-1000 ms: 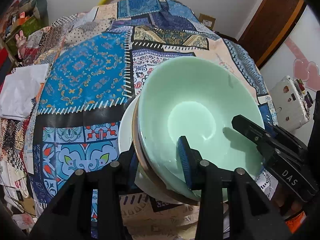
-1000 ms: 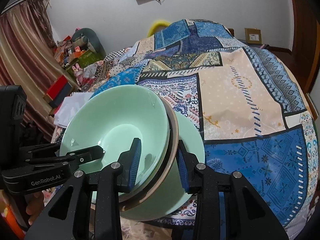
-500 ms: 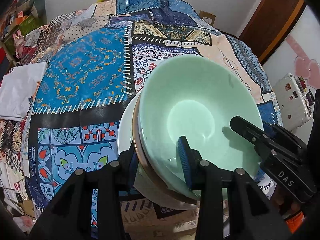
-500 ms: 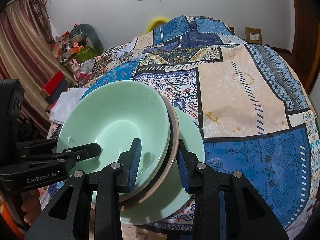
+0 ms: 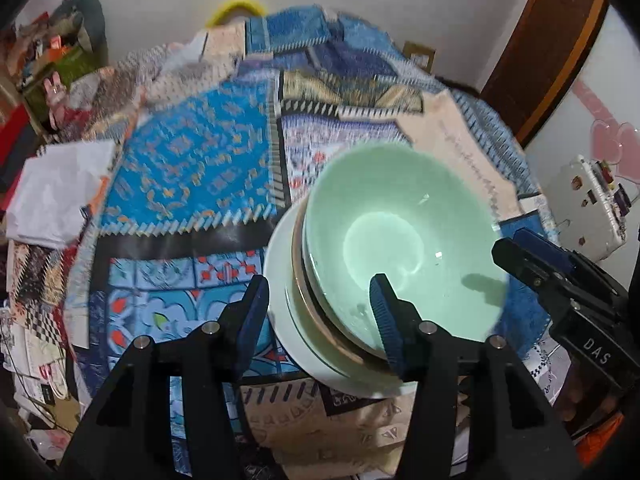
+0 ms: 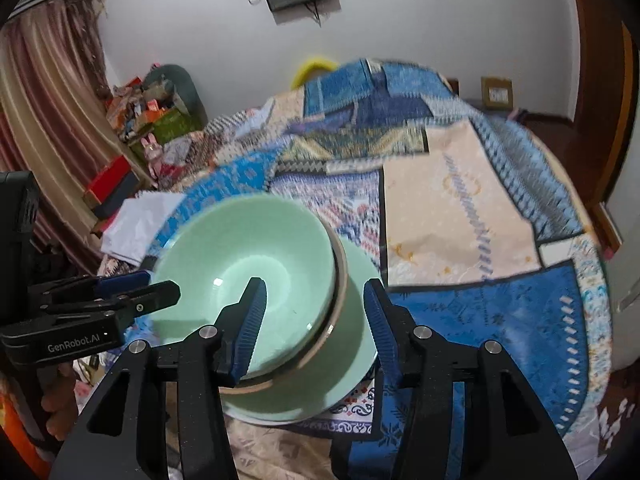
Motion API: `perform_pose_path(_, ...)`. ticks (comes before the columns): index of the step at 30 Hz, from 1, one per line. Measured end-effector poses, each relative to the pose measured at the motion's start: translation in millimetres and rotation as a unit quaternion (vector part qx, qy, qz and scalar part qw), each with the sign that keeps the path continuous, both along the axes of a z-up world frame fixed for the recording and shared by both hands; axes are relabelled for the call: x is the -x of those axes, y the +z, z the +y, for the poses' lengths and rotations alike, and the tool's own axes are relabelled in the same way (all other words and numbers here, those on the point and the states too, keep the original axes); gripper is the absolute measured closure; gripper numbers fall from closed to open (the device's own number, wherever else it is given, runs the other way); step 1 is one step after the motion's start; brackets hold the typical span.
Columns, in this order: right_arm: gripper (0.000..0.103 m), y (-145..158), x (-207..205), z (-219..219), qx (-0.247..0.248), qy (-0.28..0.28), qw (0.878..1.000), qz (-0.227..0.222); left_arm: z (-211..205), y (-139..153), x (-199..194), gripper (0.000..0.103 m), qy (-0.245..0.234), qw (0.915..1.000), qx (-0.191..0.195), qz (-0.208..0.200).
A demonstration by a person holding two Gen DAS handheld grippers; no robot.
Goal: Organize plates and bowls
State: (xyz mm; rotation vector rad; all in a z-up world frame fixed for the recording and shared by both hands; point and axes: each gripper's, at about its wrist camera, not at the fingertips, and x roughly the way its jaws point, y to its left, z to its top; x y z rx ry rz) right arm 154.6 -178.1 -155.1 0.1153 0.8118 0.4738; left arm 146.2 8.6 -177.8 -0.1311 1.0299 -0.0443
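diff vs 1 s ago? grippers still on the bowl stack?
Both let go. The left gripper and right gripper were clamped on the stack's rims; their jaws have just been opening and now stand clear of them, and both have backed off upward. Unchanged: green bowl nested in the brown-rimmed dish on the plate, resting on the patterned cloth.

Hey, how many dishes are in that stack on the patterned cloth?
3 that show, nested: the green bowl on top, a brown-rimmed dish under it, and the pale green plate at the bottom, on the cloth. More may be hidden between them.
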Motion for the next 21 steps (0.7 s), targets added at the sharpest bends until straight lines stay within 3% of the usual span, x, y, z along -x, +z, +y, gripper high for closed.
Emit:
perform_pose_path(3, 0.054, 20, 12, -1, -0.006, 0.004, 1.000, -0.030, 0, 30, 17, 0.042, 0.003, 0.9989, -0.006, -0.047)
perform_pose_path(10, 0.049, 71, 45, -1, -0.020, 0.012, 0.993, -0.113, 1, 93, 52, 0.039, 0.005, 0.9899, 0.002, -0.141)
perform_pose_path(16, 0.047, 108, 74, -6, -0.033, 0.016, 0.983, -0.181, -5, 140, 88, 0.032, 0.005, 0.9722, -0.007, -0.234)
perform_pose_path(21, 0.032, 125, 91, -7, -0.040, 0.011, 0.974, -0.222, -7, 165, 112, 0.021, 0.009, 0.9559, -0.016, -0.293)
